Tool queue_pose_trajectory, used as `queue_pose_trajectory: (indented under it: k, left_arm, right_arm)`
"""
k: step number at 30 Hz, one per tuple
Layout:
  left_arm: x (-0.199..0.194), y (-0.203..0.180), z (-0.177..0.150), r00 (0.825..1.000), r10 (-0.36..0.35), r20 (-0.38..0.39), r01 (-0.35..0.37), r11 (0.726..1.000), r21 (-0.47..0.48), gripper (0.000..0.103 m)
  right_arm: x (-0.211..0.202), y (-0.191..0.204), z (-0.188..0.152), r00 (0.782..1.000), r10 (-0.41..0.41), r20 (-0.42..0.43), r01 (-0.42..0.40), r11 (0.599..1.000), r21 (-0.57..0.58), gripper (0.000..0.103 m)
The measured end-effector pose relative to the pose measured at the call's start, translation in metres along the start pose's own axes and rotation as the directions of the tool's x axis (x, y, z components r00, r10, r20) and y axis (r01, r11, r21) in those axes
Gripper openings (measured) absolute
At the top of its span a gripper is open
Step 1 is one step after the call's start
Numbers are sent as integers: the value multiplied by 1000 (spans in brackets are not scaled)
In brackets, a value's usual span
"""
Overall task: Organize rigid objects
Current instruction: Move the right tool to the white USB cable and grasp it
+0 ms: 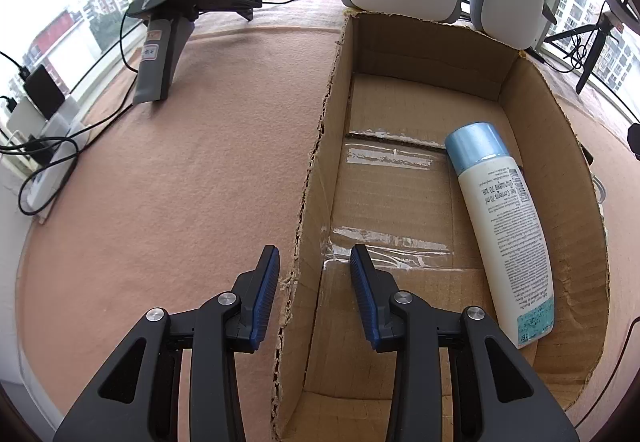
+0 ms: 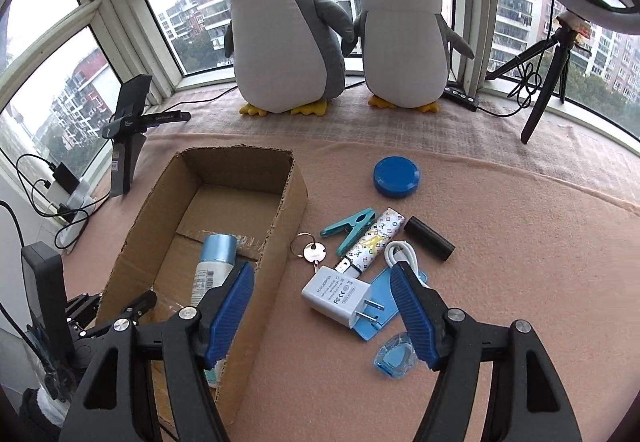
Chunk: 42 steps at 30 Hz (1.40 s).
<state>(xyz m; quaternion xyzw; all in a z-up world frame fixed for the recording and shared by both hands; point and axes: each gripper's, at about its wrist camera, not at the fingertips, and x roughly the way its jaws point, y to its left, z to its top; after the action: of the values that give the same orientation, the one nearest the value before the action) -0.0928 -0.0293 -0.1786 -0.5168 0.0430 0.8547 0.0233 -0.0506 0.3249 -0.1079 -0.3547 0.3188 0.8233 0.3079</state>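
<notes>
A white bottle [image 1: 505, 230] with a pale blue cap and small printed text lies on its side inside the open cardboard box [image 1: 556, 146], along the box's right wall, on the pink-covered table [image 1: 180, 162]. The left claw [image 1: 314, 284] hangs empty, jaws apart, straddling the box's torn left wall. The right claw [image 2: 322, 308] is likewise spread and empty above a white plug adapter [image 2: 340, 296], which lies just right of the box among a key [image 2: 314, 253], a teal clip [image 2: 352, 226], a patterned tube [image 2: 372, 242], a black cylinder [image 2: 429, 239], a white cable [image 2: 402, 256] and a blue round tin [image 2: 397, 176].
</notes>
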Motion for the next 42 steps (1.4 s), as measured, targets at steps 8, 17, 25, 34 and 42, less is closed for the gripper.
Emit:
queue_pose_trajectory:
  k: [8,17,25,34,42]
  left_arm:
    - [0,0,-1,1000,2,0,-2,1000,2,36]
    - [0,0,0,1000,4,-2,-4,1000,2,35]
    - [1,1,0,1000,4,-2,-4,1000,-1,36]
    - [1,1,0,1000,3,-3,-3,1000,-2,36]
    - [1,2,0,1000,3,-4,-3,1000,-2,36]
  right_arm:
    - [12,-52,0,997,-42,-71,41,999,-14,65]
    - [40,-72,-2,988,-41,-152,36,999,-37,46]
    - [64,-65,-3,978,-56,-202,39,995,-90,45]
    - [81,-65,-2,968,-67,-243,45,994,-98,34]
    - [82,-66,-1,968,-42,-247,24,997,-73,21]
